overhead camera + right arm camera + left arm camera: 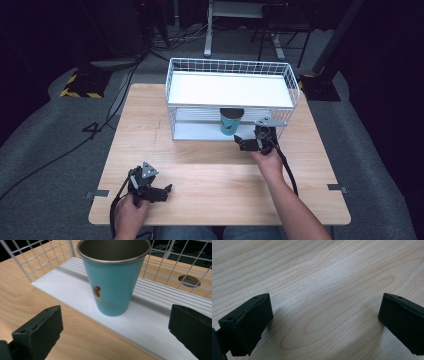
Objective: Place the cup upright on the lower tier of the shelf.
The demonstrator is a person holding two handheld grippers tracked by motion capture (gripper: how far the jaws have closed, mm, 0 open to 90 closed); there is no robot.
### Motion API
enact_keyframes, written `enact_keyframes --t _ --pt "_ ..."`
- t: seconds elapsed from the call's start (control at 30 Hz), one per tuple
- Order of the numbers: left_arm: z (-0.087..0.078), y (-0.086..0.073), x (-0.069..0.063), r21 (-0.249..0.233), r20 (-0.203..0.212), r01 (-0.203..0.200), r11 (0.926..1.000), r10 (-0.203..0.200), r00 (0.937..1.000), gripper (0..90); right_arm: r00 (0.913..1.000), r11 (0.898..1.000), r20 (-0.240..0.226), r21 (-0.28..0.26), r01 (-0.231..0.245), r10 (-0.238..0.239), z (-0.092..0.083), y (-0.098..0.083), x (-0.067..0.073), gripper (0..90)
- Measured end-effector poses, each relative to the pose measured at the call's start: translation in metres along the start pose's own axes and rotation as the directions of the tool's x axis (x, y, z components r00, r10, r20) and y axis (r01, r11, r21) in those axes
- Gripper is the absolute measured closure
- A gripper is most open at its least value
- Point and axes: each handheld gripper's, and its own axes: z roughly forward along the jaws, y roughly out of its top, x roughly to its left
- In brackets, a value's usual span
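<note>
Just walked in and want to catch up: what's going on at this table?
A person works with a gripper in each hand. The right gripper is open, facing a teal cup that stands upright on the lower shelf of a white wire rack; its jaws sit short of the cup, not touching. The left gripper, also open, rests low over the wooden table, holding nothing.

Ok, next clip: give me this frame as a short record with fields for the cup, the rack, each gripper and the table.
cup: teal cup, upright on the lower shelf of the rack, open end up
rack: white wire rack, two shelves, at the far side of the table
right gripper: right gripper, jaws open, in front of the cup, not touching it
left gripper: left gripper, jaws open over bare wood, near edge
table: wooden table
</note>
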Motion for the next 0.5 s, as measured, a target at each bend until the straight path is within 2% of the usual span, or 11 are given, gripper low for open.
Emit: enact_keyframes --t 0.03,0.07,0.13,0.23,0.27,0.3,0.33,0.47,0.5 --pt "0.0 0.0 0.0 0.0 0.002 0.003 1.0 -0.003 1.0 0.0 0.9999 1.0 -0.009 -0.004 0.007 -0.007 -0.01 -0.001 0.0 0.0" --pt "0.0 0.0 0.0 0.0 0.002 0.003 1.0 -0.003 1.0 0.0 0.9999 1.0 -0.009 -0.004 0.007 -0.007 -0.01 -0.001 0.0 0.0" --pt "0.0 0.0 0.0 0.0 0.002 0.006 1.0 -0.006 1.0 0.0 0.9998 1.0 -0.01 -0.013 0.016 -0.016 -0.021 -0.002 0.0 0.0" --pt "0.0 -0.001 0.0 -0.001 0.003 0.004 1.0 -0.004 1.0 0.0 0.9996 1.0 -0.014 0.002 0.023 -0.023 -0.037 -0.004 -0.002 0.0" --pt "0.0 -0.001 -0.001 -0.001 0.003 0.004 1.0 -0.004 1.0 0.0 0.9996 1.0 -0.016 -0.004 0.025 -0.025 -0.047 -0.005 -0.004 0.0" --pt "0.0 -0.001 -0.001 -0.001 0.003 0.004 1.0 -0.004 1.0 0.0 0.9996 1.0 -0.016 -0.004 0.025 -0.025 -0.047 -0.005 -0.004 0.0" --pt "0.0 -0.001 -0.001 -0.001 0.003 0.004 1.0 -0.004 1.0 0.0 0.9997 1.0 -0.016 -0.006 0.018 -0.018 -0.055 -0.007 -0.006 0.0" --pt "0.0 -0.001 -0.001 -0.001 0.003 0.004 1.0 -0.004 1.0 0.0 0.9997 1.0 -0.023 -0.013 0.009 -0.01 -0.066 -0.011 -0.01 0.0" --pt "0.0 -0.001 0.0 -0.001 0.002 0.002 1.0 -0.002 1.0 0.0 0.9995 1.0 -0.031 -0.017 -0.006 0.006 -0.074 -0.014 -0.013 0.0"
